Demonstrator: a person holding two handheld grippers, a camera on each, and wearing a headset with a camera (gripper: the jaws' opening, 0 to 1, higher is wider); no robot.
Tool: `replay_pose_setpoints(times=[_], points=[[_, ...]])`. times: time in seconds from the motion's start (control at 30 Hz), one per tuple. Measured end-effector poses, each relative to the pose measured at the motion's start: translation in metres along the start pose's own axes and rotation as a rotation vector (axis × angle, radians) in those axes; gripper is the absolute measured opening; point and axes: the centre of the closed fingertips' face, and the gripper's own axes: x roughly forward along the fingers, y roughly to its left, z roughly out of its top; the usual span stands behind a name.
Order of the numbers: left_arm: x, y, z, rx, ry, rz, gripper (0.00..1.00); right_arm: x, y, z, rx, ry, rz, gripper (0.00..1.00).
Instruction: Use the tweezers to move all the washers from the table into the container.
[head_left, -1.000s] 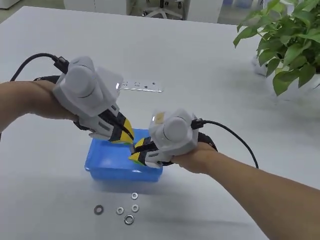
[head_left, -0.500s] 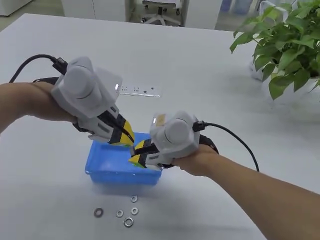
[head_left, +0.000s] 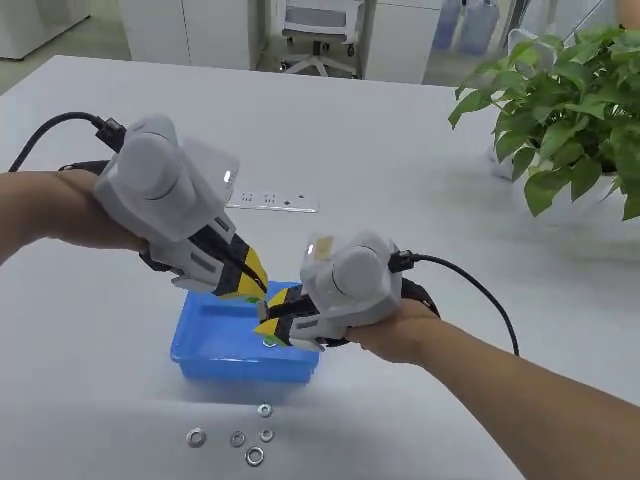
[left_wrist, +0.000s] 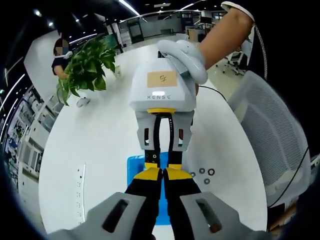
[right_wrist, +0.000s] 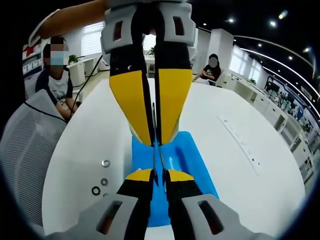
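Above the blue plastic container (head_left: 205, 352), the left claw (head_left: 252, 284) and right claw (head_left: 268, 324) meet tip to tip. Each is pinched narrow on the thin steel tweezers (right_wrist: 154, 142), likely sharing the grip to steady or squeeze them. Five flat metal washers (head_left: 254, 456) lie just beside the container's near wall on the smooth white surface (head_left: 420, 180).
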Motion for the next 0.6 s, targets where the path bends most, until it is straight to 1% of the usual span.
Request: replay_pose_setpoints(times=[0.17, 0.27, 0.43, 0.6], points=[[-0.006, -0.007, 0.007, 0.003, 0.006, -0.001, 0.06, -0.007, 0.006, 0.007, -0.011, -0.008, -0.005, 0.11], [-0.009, -0.011, 0.011, -0.005, 0.005, -0.003, 0.06, -0.01, 0.01, 0.01, -0.011, -0.016, -0.007, 0.11], [-0.012, -0.018, 0.013, -0.025, 0.006, -0.012, 0.06, -0.013, 0.019, 0.012, -0.008, -0.026, -0.008, 0.11], [-0.014, -0.027, 0.017, -0.023, 0.01, -0.017, 0.06, -0.015, 0.027, 0.014, -0.003, -0.038, -0.008, 0.11]])
